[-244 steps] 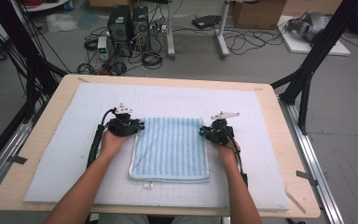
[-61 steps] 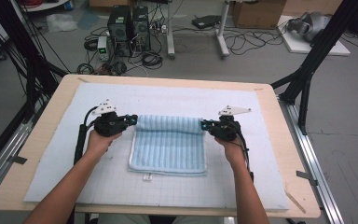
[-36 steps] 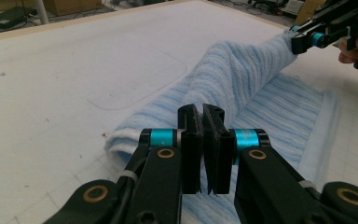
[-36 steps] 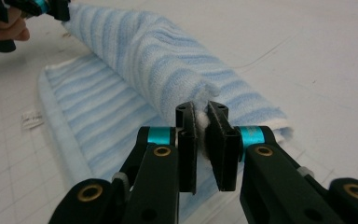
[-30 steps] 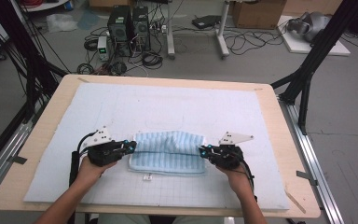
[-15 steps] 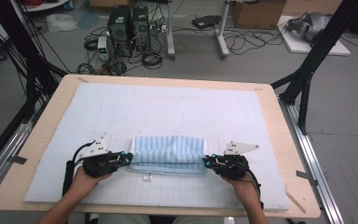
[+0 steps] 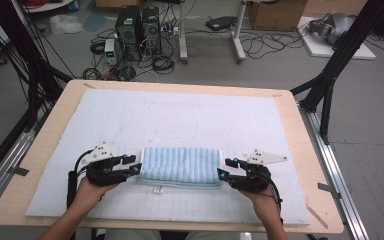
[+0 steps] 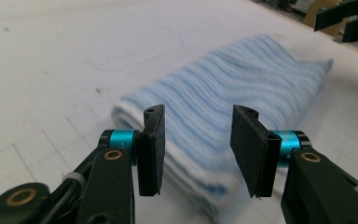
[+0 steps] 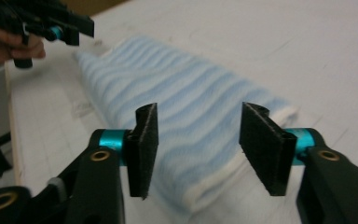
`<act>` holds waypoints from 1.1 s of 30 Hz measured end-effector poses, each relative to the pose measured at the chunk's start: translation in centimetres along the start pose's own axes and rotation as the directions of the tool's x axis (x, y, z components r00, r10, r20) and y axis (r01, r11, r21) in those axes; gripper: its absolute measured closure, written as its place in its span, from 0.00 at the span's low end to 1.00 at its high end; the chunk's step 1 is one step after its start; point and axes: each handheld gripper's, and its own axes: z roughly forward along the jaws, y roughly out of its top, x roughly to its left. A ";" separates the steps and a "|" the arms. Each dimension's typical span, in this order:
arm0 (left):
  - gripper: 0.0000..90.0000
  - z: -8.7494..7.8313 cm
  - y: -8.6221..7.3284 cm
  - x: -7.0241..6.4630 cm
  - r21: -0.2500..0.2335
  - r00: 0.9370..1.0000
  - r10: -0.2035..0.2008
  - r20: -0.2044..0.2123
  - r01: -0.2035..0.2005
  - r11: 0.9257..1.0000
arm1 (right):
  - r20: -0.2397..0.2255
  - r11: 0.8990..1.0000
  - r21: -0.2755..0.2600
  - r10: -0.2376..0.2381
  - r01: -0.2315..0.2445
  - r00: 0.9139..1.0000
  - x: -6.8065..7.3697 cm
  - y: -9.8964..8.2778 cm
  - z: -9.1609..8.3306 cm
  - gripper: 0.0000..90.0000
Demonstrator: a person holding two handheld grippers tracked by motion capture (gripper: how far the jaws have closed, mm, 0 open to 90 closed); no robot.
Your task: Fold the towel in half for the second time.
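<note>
A blue-and-white striped towel (image 7: 180, 166) lies folded into a narrow band on the white mat (image 7: 180, 115), near the front edge. My left gripper (image 7: 134, 169) is at its left end and my right gripper (image 7: 223, 170) at its right end, both pointing inward. In the left gripper view the jaws (image 8: 198, 114) have just been opening; the towel (image 8: 242, 79) lies low between and beyond them, with the pads off it. The right gripper's jaws (image 9: 200, 112) have also just been opening, and the towel (image 9: 191, 107) lies beneath them, free of the pads.
The mat covers a wooden table (image 7: 310, 150). Black frame posts (image 7: 330, 80) stand at both sides. Computer cases (image 7: 137, 25) and cables sit on the floor beyond the far edge. The other gripper (image 8: 349, 18) shows far off in each gripper view.
Both grippers drew the towel's far edge toward the near side, folding it over. Their jaws then opened and let the towel go, and the right gripper shifted slightly right.
</note>
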 end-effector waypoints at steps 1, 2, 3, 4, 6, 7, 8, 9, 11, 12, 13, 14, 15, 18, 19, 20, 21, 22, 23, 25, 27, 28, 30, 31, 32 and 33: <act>0.62 0.9 0.7 0.2 -0.012 1.000 -0.004 0.000 0.004 1.000 | 0.012 1.000 -0.005 -0.006 0.006 1.000 0.0 0.3 0.3 0.47; 0.62 0.9 0.7 0.2 -0.012 1.000 -0.004 0.000 0.004 1.000 | 0.028 1.000 0.001 -0.011 0.011 1.000 -0.1 0.6 0.8 0.48; 0.62 1.5 1.0 0.2 -0.006 1.000 0.003 0.002 -0.003 1.000 | 0.040 1.000 0.014 -0.011 0.010 0.999 -0.1 0.8 1.5 0.48; 0.64 2.1 1.2 0.1 -0.006 1.000 -0.001 0.011 0.001 1.000 | 0.051 0.999 0.035 -0.001 -0.001 0.999 -0.1 0.9 2.1 0.48; 0.68 3.5 1.2 0.1 0.031 1.000 0.012 0.019 -0.012 0.999 | 0.061 0.996 0.085 -0.023 0.018 0.998 -0.1 0.9 3.7 0.49; 0.70 4.7 0.8 0.0 0.096 1.000 0.013 0.016 -0.015 0.995 | 0.058 0.993 0.112 -0.032 0.025 0.998 0.0 0.9 4.3 0.49; 0.71 5.1 0.6 0.0 0.124 1.000 0.015 0.009 -0.016 0.992 | 0.052 0.991 0.133 -0.037 0.030 0.998 0.1 0.8 4.8 0.49; 0.72 5.1 0.6 0.0 0.124 1.000 0.015 0.009 -0.016 0.992 | 0.046 0.988 0.153 -0.043 0.036 0.998 0.1 0.7 5.2 0.49; 0.72 5.4 0.1 0.0 0.167 1.000 0.028 -0.008 -0.026 0.986 | 0.038 0.982 0.185 -0.053 0.046 0.998 0.3 0.4 5.7 0.49; 0.72 5.4 -0.1 0.0 0.171 0.999 0.034 -0.012 -0.031 0.985 | 0.032 0.977 0.205 -0.065 0.057 0.997 0.4 0.2 5.8 0.49; 0.72 5.2 -0.1 -0.1 0.185 0.998 0.050 -0.024 -0.045 0.982 | 0.030 0.971 0.229 -0.074 0.066 0.997 0.6 0.0 5.9 0.49; 0.72 5.2 -0.1 -0.1 0.190 0.998 0.056 -0.032 -0.049 0.981 | 0.028 0.966 0.242 -0.098 0.089 0.995 0.7 -0.1 5.9 0.49; 0.72 5.1 -0.2 -0.1 0.190 0.998 0.058 -0.034 -0.050 0.981 | 0.025 0.959 0.260 -0.122 0.112 0.992 0.9 -0.3 6.0 0.48; 0.72 5.0 -0.4 -0.3 0.188 0.996 0.073 -0.043 -0.064 0.980 | 0.029 0.942 0.282 -0.200 0.184 0.979 1.4 -0.6 5.7 0.48; 0.72 4.9 -0.6 -0.4 0.187 0.994 0.095 -0.051 -0.084 0.979 | 0.033 0.939 0.287 -0.208 0.190 0.978 1.5 -0.7 5.6 0.48; 0.72 4.9 -0.6 -0.4 0.187 0.993 0.103 -0.055 -0.091 0.978 | 0.033 0.937 0.286 -0.218 0.200 0.975 1.5 -0.8 5.4 0.48; 0.72 4.9 -0.6 -0.5 0.189 0.993 0.107 -0.058 -0.095 0.977 | 0.033 0.938 0.284 -0.218 0.200 0.975 1.5 -0.9 5.3 0.48; 0.72 4.9 -0.6 -0.5 0.188 0.992 0.108 -0.059 -0.095 0.977 | 0.035 0.938 0.285 -0.219 0.200 0.975 1.4 -1.0 5.0 0.48; 0.72 4.9 -0.6 -0.5 0.188 0.992 0.108 -0.059 -0.095 0.977 | 0.037 0.940 0.281 -0.214 0.196 0.976 1.3 -1.1 4.8 0.48; 0.71 4.8 -0.6 -0.4 0.188 0.992 0.109 -0.060 -0.096 0.977 | 0.033 0.946 0.272 -0.195 0.179 0.980 1.2 -1.3 4.4 0.47; 0.69 4.8 -0.6 -0.3 0.182 0.993 0.100 -0.060 -0.088 0.979 | 0.028 0.949 0.264 -0.185 0.171 0.982 1.0 -1.3 4.2 0.45; 0.68 4.6 -0.6 -0.1 0.165 0.996 0.074 -0.047 -0.065 0.984 | 0.024 0.953 0.258 -0.171 0.159 0.985 1.0 -1.3 4.0 0.42; 0.65 4.3 -0.6 0.5 0.146 0.998 0.052 -0.021 -0.048 0.988 | 0.032 0.962 0.218 -0.174 0.163 0.984 0.7 -1.4 3.5 0.39; 0.63 4.3 -0.6 0.5 0.146 0.998 0.052 -0.021 -0.048 0.988 | 0.040 0.967 0.197 -0.171 0.160 0.984 0.5 -1.3 3.1 0.37; 0.61 4.2 -0.5 0.8 0.131 0.999 0.038 -0.008 -0.036 0.991 | 0.053 0.974 0.173 -0.157 0.146 0.986 0.2 -1.3 2.8 0.36; 0.57 4.0 -0.4 1.1 0.117 1.000 0.026 -0.008 -0.025 0.993 | 0.067 0.980 0.151 -0.142 0.131 0.988 0.0 -1.2 2.4 0.35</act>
